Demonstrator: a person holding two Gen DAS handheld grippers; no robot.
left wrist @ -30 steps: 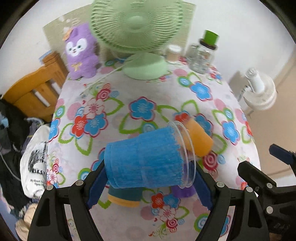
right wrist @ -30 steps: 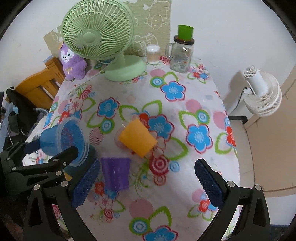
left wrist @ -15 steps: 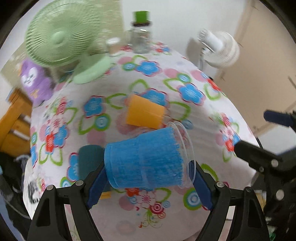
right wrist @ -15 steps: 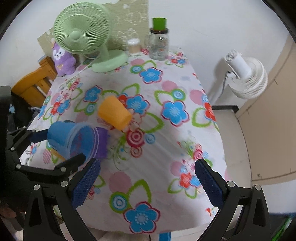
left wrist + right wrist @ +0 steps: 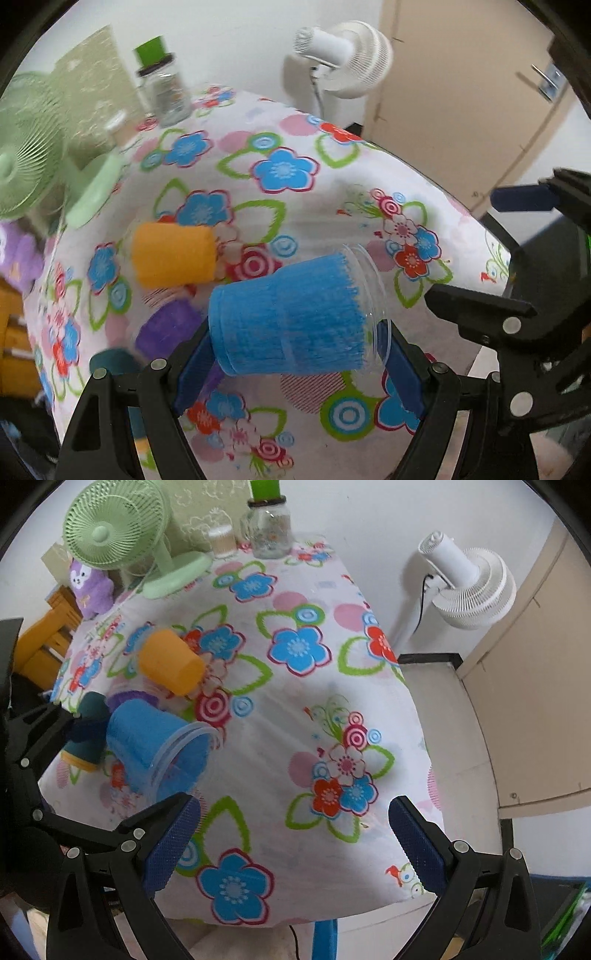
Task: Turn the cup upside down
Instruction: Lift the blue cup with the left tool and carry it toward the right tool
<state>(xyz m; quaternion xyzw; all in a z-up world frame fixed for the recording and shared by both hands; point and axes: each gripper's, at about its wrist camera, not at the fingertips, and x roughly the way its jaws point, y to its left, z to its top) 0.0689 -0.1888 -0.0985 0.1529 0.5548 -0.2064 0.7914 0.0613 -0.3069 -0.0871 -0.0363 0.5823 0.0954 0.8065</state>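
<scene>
My left gripper (image 5: pixel 295 369) is shut on a blue cup (image 5: pixel 291 317) with a clear rim. It holds the cup on its side above the flowered table (image 5: pixel 280 173), mouth to the right. In the right wrist view the blue cup (image 5: pixel 155 742) hangs over the table's left front, mouth tilted down toward me. My right gripper (image 5: pixel 291 834) is open and empty above the table's front edge. An orange cup (image 5: pixel 173 254) lies on its side further back; it also shows in the right wrist view (image 5: pixel 170 666).
A purple cup (image 5: pixel 166 325) and a dark teal cup (image 5: pixel 86 734) stand near the blue one. A green fan (image 5: pixel 114 524), a glass jar (image 5: pixel 267 524) and a purple plush toy (image 5: pixel 90 585) are at the back. A white fan (image 5: pixel 469 587) stands off the right edge.
My left gripper has swung to the right with the blue cup, and the cup's mouth tips lower. My right gripper has pulled back toward the table's front edge, still open.
</scene>
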